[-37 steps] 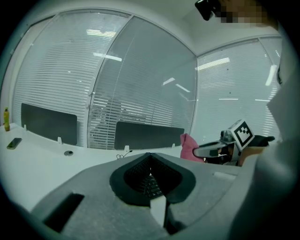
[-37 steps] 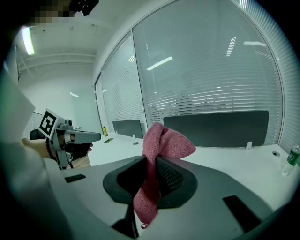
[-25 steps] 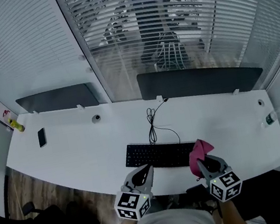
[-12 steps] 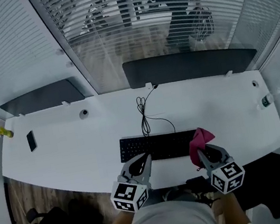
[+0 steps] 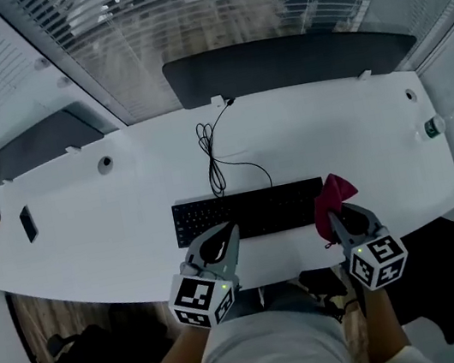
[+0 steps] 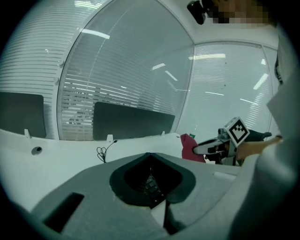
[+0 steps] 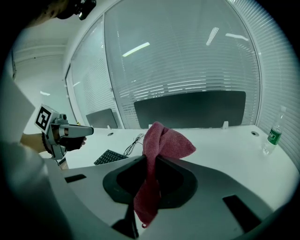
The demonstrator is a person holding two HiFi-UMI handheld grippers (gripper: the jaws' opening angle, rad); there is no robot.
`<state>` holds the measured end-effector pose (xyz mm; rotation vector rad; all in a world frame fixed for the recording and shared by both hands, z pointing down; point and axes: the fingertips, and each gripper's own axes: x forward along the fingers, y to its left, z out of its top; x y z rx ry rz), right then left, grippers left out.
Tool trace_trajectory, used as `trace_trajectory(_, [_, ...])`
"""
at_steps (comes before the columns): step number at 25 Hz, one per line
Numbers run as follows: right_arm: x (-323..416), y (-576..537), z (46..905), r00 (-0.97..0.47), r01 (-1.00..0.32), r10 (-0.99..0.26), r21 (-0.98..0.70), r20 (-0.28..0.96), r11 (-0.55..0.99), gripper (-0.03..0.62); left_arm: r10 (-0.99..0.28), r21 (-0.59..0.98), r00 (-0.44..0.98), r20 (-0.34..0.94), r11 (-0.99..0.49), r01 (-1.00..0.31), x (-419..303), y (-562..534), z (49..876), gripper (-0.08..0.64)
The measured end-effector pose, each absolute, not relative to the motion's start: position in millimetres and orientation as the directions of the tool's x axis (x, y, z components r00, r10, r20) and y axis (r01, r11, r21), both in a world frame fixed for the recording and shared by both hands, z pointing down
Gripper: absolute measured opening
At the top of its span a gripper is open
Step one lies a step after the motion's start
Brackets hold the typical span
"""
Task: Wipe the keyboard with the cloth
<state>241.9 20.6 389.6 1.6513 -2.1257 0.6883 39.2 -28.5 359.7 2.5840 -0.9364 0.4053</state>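
The cloth (image 7: 161, 140) is dark pink and soft. It is pinched between the right gripper's (image 5: 334, 216) jaws, bunched up above their tips, with a tail hanging below. The keyboard (image 5: 250, 212) is black and lies flat with its cable running away. Its near edge is under the left gripper's (image 5: 231, 235) closed jaw tips, and its right end is just left of the cloth.

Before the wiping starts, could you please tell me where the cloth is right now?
In the head view the red cloth is pinched in the shut right gripper, at the right end of the black keyboard.
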Motion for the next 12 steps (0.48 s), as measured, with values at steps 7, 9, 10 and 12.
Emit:
trace_trajectory(7, [267.0, 13.9, 413.9, -0.209, -0.978, -0.77, -0.152, 0.602, 0.146, 0.057, -0.527, 0.265, 0.749, 0.403, -0.716, -0.646, 52.6, -36.7, 379.1, 0.011])
trace_trajectory(9, [272.4, 11.1, 418.5, -0.206, -0.978, -0.76, -0.156, 0.617, 0.139, 0.057, -0.518, 0.275, 0.749, 0.412, -0.713, -0.644, 54.9, -38.4, 382.1, 0.011])
trace_trajectory(10, [274.6, 10.0, 421.4, -0.207, -0.978, -0.753, -0.159, 0.625, 0.137, 0.057, -0.514, 0.28, 0.75, 0.418, -0.712, -0.644, 55.8, -39.0, 384.1, 0.011])
trace_trajectory(12, [278.7, 7.0, 428.2, -0.207, -0.978, -0.742, -0.164, 0.637, 0.132, 0.057, -0.504, 0.287, 0.75, 0.428, -0.711, -0.642, 57.6, -40.7, 389.0, 0.011])
